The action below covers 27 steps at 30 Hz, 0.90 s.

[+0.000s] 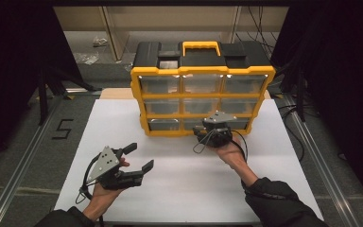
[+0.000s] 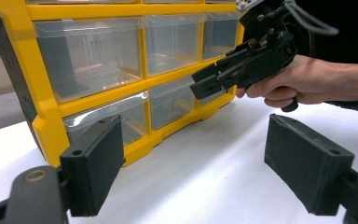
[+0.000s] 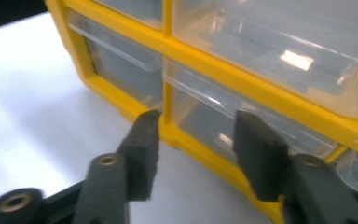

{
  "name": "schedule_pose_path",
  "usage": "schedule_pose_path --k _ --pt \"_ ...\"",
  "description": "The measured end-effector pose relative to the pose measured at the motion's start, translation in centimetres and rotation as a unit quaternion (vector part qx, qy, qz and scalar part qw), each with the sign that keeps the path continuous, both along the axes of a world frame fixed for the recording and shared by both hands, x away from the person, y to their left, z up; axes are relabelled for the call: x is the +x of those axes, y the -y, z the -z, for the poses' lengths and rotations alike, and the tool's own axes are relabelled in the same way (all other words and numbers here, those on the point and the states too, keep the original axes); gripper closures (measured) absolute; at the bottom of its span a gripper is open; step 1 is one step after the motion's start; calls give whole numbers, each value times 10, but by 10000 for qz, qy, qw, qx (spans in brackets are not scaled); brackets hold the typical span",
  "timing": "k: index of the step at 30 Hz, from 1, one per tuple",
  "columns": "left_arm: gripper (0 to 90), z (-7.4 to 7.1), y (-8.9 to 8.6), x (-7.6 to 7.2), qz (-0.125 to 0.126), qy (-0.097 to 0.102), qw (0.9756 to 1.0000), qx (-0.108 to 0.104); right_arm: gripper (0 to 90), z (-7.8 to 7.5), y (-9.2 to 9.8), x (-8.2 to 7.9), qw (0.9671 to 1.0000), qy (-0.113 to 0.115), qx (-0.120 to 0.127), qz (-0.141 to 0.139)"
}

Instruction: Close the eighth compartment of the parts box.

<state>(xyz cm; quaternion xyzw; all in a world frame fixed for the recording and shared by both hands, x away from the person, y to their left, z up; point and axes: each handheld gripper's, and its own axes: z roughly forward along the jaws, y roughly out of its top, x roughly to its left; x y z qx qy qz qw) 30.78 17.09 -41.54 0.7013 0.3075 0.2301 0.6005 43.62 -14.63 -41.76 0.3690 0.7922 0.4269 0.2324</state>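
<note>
Yellow-framed, with a black top and a yellow carrying handle (image 1: 200, 47), the parts organiser (image 1: 201, 97) stands upright at the far middle of the white table (image 1: 179, 184), its three rows of clear plastic drawers facing the person. Right in front of its bottom row, the right gripper (image 1: 202, 134) is held level and points at the organiser; in its own view the two black jaws stand apart with nothing between them, their tips just short of the bottom middle drawer (image 3: 242, 126) and the yellow post (image 3: 167, 100) to that drawer's left. Nearer the person than the organiser and off to its left, the left gripper (image 1: 139, 157) hovers over the table, its jaws wide apart and empty. A dark number five (image 1: 62, 128) is marked on the floor left of the organiser.
</note>
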Motion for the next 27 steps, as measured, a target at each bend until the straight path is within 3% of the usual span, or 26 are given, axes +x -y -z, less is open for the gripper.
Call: schedule_pose_path --k 3,12,27 --pt "190 0 0 0 -2 -5 10000 6 397 -4 -2 -3 10000 -21 17 -55" --pt "189 0 0 0 6 -20 10000 -6 292 -15 -4 -13 9994 115 288 -178" --pt "188 0 0 0 10 -29 10000 25 260 -31 7 -37 9958 342 800 -291"
